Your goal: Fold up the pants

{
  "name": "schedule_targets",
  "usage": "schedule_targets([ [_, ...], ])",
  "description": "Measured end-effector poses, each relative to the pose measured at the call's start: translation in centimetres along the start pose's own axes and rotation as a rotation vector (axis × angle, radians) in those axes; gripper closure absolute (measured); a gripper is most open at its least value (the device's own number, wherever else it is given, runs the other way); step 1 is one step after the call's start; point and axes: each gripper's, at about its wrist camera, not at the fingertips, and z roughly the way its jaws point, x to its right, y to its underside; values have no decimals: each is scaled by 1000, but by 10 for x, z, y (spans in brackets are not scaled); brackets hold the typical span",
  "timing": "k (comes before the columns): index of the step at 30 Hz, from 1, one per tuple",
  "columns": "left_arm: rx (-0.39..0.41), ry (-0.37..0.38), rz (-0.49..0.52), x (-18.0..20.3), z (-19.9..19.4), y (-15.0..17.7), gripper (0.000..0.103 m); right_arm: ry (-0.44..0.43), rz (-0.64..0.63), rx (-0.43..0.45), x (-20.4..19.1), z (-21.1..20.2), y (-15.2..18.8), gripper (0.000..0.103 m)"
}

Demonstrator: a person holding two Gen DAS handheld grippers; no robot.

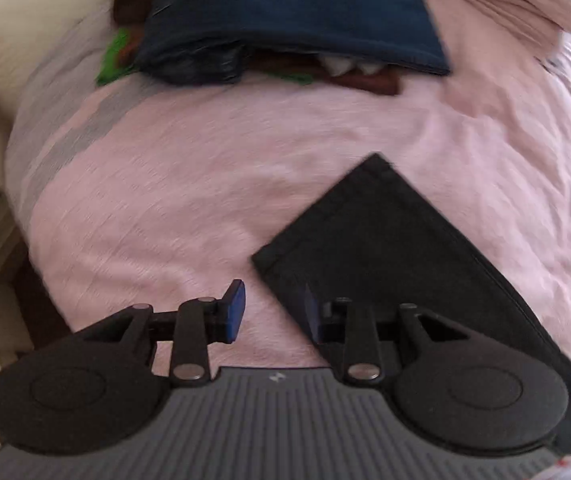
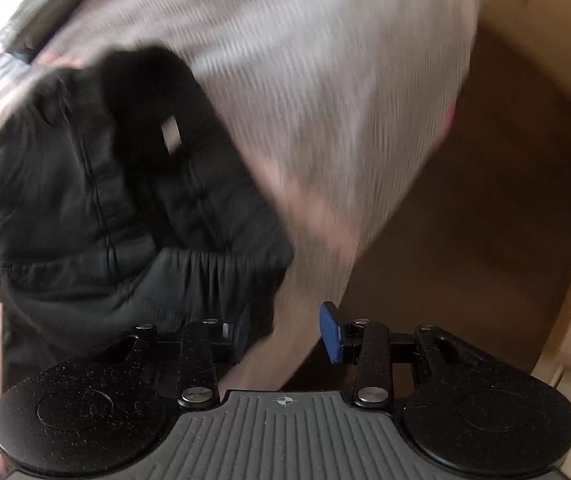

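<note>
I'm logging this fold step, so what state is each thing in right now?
Black pants: leg end lying flat on the bed, waist end bunched near the edge.
Blue jeans: folded, on top of a clothes pile.
Pink bedspread: spread out, wrinkled.
Left hand-held gripper: open, holding nothing.
Right hand-held gripper: open, holding nothing.
</note>
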Motion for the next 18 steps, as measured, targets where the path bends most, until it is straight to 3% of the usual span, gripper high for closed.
schedule_targets([
  [2,29,61,56,20,-6,0,71,-92,-84,157,-13,-15,-9,66],
  [4,49,129,86,41,-9,-1,70,-245,-106,243,-24,-17,-24,66],
  [7,63,220,127,79,-13,-1,66,-448,-140,264,-42,8,-46,66],
  [10,67,287,154,115,-15,1,66,-479,-186,263,-56,53,-65,66],
  [13,79,326,175,142,-17,4,66,-558,-149,259,-60,91,-80,67],
  [15,92,328,193,161,-22,6,66,-620,-155,273,-64,93,-88,95],
  [18,109,342,207,184,-28,6,66,-734,-107,398,-57,57,-108,103],
])
